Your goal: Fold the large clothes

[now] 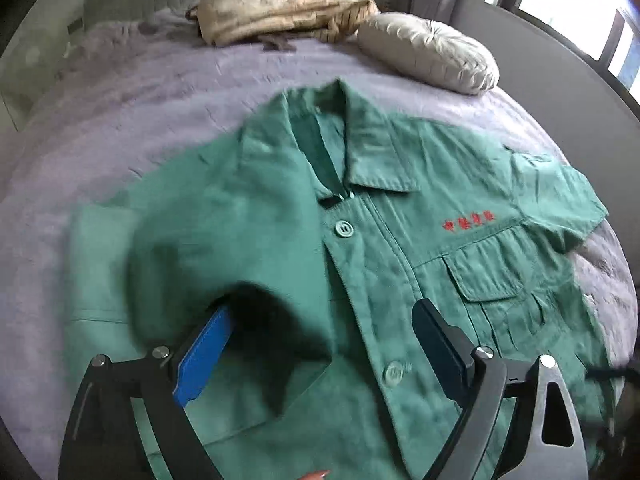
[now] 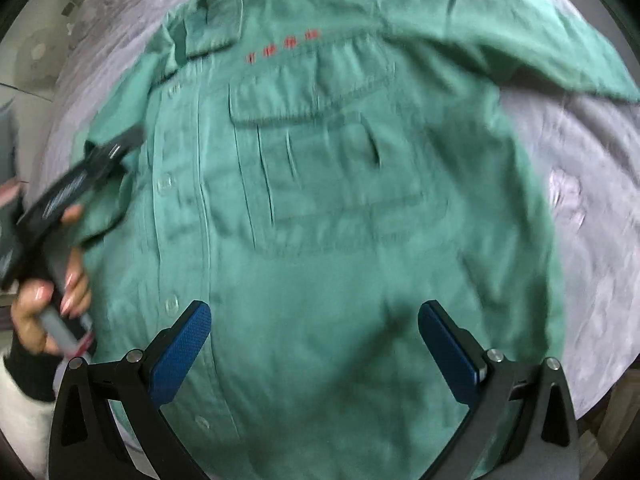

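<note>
Two grippers hang over a green shirt [image 1: 280, 248] that lies front-up on a bed [image 1: 160, 92] with a pale lilac cover. The shirt is buttoned, its collar toward the headboard, red stitched characters [image 1: 469, 222] above a flapped chest pocket [image 1: 496, 268]. One short sleeve lies spread out to the side near the window; the sleeve on the other side is folded in over the chest.

The left gripper [image 1: 324, 344] points steeply down at the middle of the shirt with its blue-padded fingers [image 1: 202, 356] spread wide, nothing held between them; the folded-in sleeve lies loose just beneath. The right gripper [image 2: 316, 348] is also aimed almost straight down, over the lower front below the pocket, its fingers [image 2: 182, 352] wide apart and empty. From the right gripper's camera, a hand [image 2: 48, 300] with long pale nails grips the handle of the left gripper at the shirt's edge.

Near the headboard sit a crumpled beige blanket [image 1: 280, 8] and a round pleated cushion [image 1: 428, 52], well apart from the shirt.
</note>
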Available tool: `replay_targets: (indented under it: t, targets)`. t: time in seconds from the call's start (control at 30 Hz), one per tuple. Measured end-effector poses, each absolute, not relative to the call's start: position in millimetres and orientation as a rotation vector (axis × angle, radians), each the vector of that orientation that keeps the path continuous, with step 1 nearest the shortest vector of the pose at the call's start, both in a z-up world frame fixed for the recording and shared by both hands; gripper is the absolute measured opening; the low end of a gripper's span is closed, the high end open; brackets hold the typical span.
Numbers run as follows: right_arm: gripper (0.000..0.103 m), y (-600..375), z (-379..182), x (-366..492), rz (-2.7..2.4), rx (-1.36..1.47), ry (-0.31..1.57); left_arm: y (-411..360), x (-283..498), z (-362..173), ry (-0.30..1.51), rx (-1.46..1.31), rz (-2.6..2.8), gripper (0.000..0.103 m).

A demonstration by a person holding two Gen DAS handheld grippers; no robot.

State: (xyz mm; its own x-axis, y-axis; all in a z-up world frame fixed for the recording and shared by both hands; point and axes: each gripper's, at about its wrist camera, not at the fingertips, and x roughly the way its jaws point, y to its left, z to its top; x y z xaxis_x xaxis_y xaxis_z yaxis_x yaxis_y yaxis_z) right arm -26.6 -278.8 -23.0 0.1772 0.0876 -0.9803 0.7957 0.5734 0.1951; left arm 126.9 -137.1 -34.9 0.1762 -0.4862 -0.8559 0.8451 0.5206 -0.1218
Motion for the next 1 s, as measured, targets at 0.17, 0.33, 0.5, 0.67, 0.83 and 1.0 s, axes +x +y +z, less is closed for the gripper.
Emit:
replay_targets:
  t: [0.17, 0.33, 0.5, 0.67, 0.83, 1.0]
  targets:
    - [0.103, -286, 5, 30, -0.552, 0.636, 1.255, -75, 164, -3, 0.962, 0.343, -0.837, 0.091]
    - [0.103, -245, 8, 123, -0.416, 0.253, 1.221, -22, 232, -38, 1.051, 0.348, -0.51, 0.091]
    - [0.103, -204, -26, 190, -0.34, -0.137, 1.224, -1, 248, -85, 1.146, 0.338, -0.412, 0.091]
    - [0.063, -201, -74, 232, -0.38, -0.398, 1.256, -9, 242, -105, 1.134, 0.389, -0.392, 0.091]
    - [0.012, -295, -26, 191, -0.481, 0.319, 1.07, -8, 239, -108, 1.129, 0.412, -0.409, 0.091]
    - [0.068, -376, -50, 101, -0.544, 1.109, 0.845, -12, 244, -103, 1.138, 0.448, -0.429, 0.091]
